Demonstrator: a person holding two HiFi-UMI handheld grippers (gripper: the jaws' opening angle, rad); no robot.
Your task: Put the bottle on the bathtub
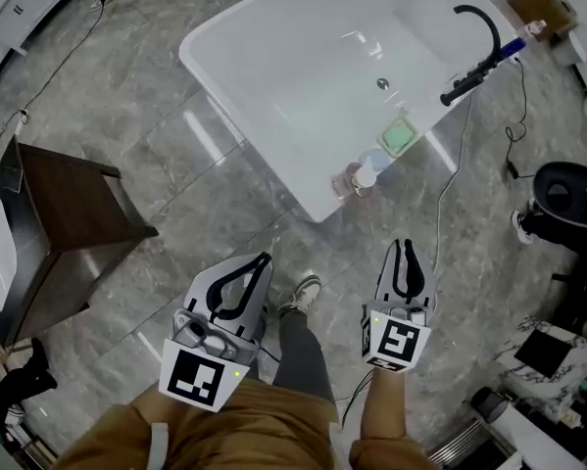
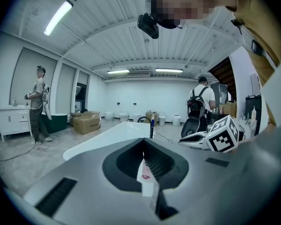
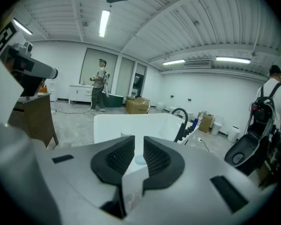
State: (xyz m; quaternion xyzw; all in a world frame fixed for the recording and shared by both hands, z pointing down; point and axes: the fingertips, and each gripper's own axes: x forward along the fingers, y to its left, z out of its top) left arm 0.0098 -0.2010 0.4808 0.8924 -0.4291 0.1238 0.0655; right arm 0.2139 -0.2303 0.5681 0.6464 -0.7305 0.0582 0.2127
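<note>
Bottle (image 1: 365, 174) is sitting on the tub (image 1: 303, 76) rim at twelve o'clock, so only keeping clear seems left. Left claw (image 1: 264, 259) is resting shut, right claw (image 1: 404, 246) barely ajar, both empty.

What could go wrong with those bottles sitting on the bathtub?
1. The pinkish bottle and the white bottle stand close together on the rim of the bathtub, near its corner. A bump could tip them onto the floor or into the tub.
2. A cable trails down across the shiny floor near the person's shoe. It might trip them.
</note>
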